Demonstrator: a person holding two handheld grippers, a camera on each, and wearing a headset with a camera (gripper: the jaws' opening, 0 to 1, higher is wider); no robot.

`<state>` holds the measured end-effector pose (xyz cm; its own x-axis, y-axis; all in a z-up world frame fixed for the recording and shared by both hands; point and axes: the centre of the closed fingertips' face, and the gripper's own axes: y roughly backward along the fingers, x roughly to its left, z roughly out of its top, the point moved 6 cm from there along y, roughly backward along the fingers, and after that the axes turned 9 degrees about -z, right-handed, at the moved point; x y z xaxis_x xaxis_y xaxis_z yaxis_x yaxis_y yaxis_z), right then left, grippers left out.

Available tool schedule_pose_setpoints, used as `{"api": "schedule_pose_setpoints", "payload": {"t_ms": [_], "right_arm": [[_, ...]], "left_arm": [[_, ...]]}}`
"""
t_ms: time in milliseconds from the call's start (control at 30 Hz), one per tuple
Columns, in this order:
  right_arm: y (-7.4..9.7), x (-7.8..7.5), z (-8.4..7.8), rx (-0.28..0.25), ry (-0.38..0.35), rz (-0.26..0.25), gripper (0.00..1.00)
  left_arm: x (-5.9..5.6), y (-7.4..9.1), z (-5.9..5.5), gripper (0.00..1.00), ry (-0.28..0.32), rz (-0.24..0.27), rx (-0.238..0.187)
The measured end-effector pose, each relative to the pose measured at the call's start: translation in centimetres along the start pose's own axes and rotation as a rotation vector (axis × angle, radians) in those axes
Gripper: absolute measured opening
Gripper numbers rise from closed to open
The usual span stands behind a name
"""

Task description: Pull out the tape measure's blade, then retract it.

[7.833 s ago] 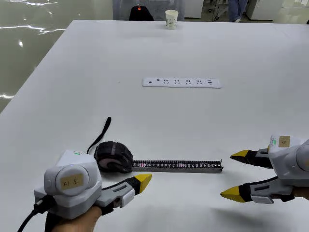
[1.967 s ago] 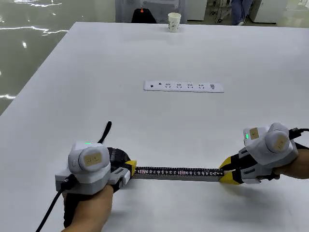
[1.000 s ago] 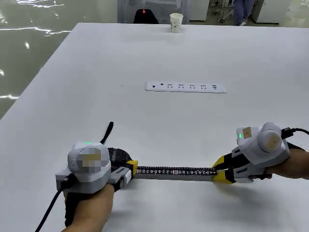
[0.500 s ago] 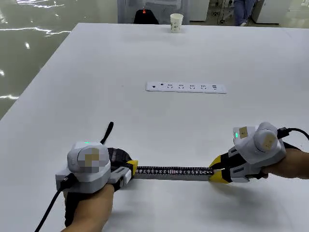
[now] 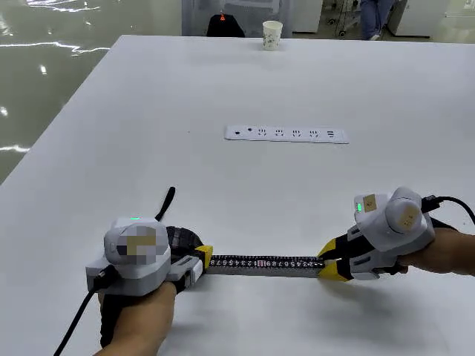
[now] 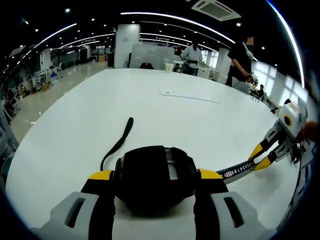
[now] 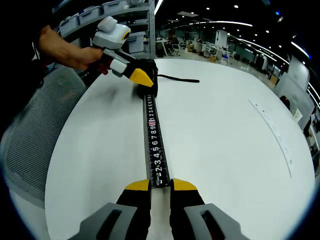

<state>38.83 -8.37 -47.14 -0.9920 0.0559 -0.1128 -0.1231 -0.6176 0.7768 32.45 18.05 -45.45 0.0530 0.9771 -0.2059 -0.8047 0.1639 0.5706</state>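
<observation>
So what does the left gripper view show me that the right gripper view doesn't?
Left gripper view: the tape measure case up close from behind, clamped between the left gripper's fingers. Right gripper view: the blade's printed numbers, large enough to read, and the blade's tip pinched by the right gripper. Both: the pulled-out blade running along the table, the black wrist strap, the power strip, and the opposite gripper at the blade's far end.

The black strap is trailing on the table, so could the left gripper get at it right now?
Probably not as is: the left gripper is shut on the tape measure case, with the strap lying beyond it.
</observation>
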Motion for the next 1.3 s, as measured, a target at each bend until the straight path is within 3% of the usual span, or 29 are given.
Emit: {"api": "schedule_pose_setpoints", "payload": {"t_ms": [1300], "right_arm": [[-1.3,0.2,1.8,-0.015,0.011,0.011,0.10]], "left_arm": [[0.0,0.0,0.0,0.59,0.010,-0.006,0.003]]}}
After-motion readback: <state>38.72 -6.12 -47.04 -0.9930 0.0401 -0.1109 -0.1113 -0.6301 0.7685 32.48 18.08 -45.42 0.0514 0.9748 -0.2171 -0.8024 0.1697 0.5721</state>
